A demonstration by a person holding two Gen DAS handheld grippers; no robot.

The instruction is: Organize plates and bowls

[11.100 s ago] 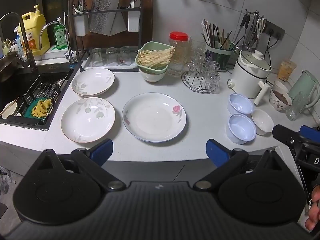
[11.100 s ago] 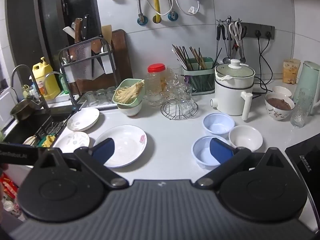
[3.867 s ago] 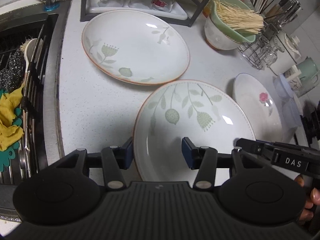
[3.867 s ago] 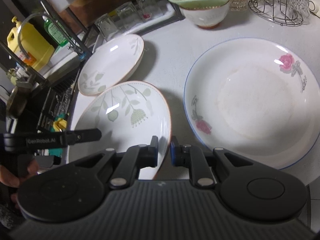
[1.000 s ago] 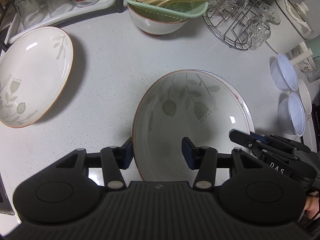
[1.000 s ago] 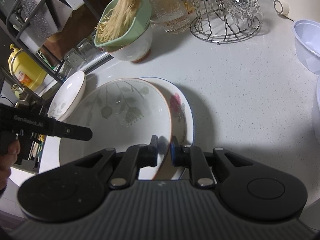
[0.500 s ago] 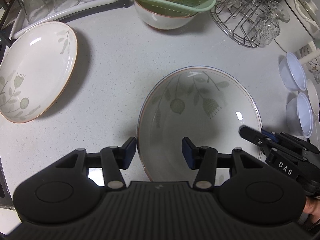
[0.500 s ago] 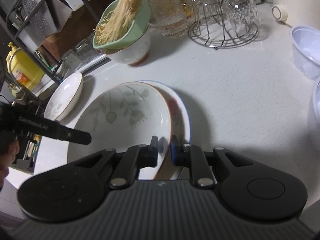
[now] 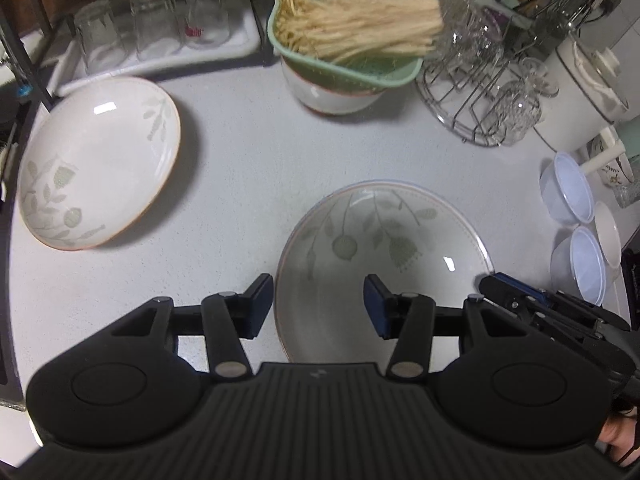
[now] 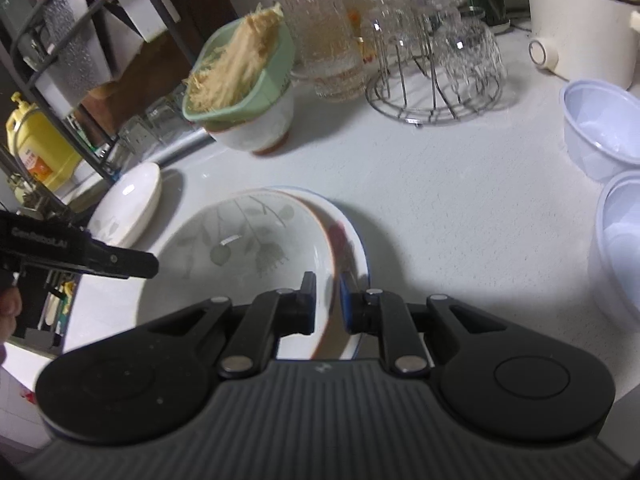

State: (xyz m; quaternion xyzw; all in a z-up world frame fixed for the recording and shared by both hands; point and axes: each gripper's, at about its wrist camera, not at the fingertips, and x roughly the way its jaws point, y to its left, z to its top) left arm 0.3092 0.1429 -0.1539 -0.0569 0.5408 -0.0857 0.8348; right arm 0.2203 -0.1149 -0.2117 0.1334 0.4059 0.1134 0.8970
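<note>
Right tool [image 10: 326, 300]: clamped on the near rim of the leaf plate [image 10: 240, 256].
Leaf plate: sits on the rose plate [image 10: 352, 240], mid-counter [image 10: 460, 200].
Left tool [image 9: 319, 306]: fingers apart, straddling the leaf plate's left rim, gripping nothing.
Second leaf plate [image 9: 96, 160]: far left, alone.

- A leaf plate [image 9: 380, 252] lies on a bigger plate [image 10: 352, 240] at the counter's [image 9: 240, 152] front.
- A second leaf plate [image 9: 96, 164] lies well to its left.
- A strainer [image 9: 344, 40] sits in a bowl [image 9: 328, 96] behind.
- Three small bowls [image 9: 576, 224] stand at the right.
</note>
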